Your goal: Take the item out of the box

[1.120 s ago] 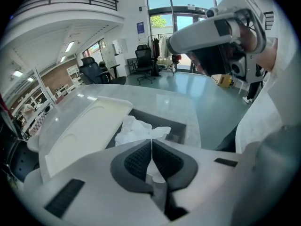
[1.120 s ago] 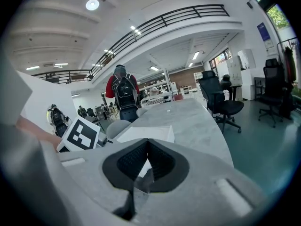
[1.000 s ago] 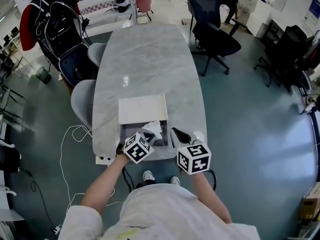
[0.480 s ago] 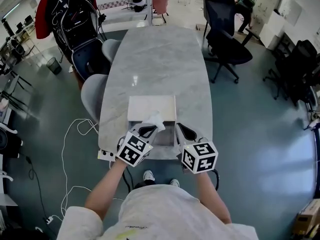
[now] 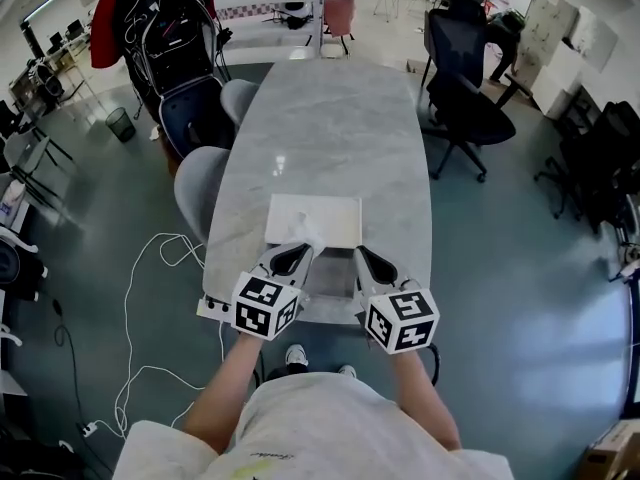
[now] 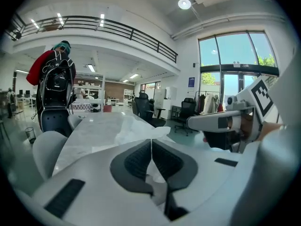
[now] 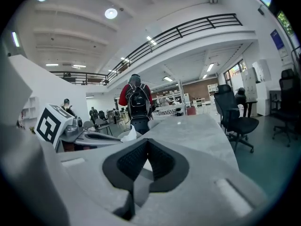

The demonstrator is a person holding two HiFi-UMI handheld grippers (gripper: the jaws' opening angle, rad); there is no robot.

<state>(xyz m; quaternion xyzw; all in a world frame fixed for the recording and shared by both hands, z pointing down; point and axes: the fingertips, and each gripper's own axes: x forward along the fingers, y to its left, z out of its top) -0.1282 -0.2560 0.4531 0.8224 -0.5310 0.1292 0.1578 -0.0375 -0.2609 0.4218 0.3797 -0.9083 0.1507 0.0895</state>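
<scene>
Since the earlier head frames had the left gripper down inside the box, the change was that it had come up and back toward the person, pulling the white paper with it. Head view: paper raised over the box's near-left part, box at the near end of the table, its lid lying flat just beyond. The right gripper stayed at the box's right edge. Judged: item about out, not yet set down clear of the box. Left gripper view: jaws of the left gripper were pressed together on the white paper, a thin creased sheet sticking out past the tips, more bunched behind the pads; looked limp, tissue-like. Right gripper view: jaws of the right gripper were closed tip to tip, with a white sliver in the gap behind them; couldn't tell whether that was box edge or background. The white paper showed at the other gripper's tips, off to the left.
</scene>
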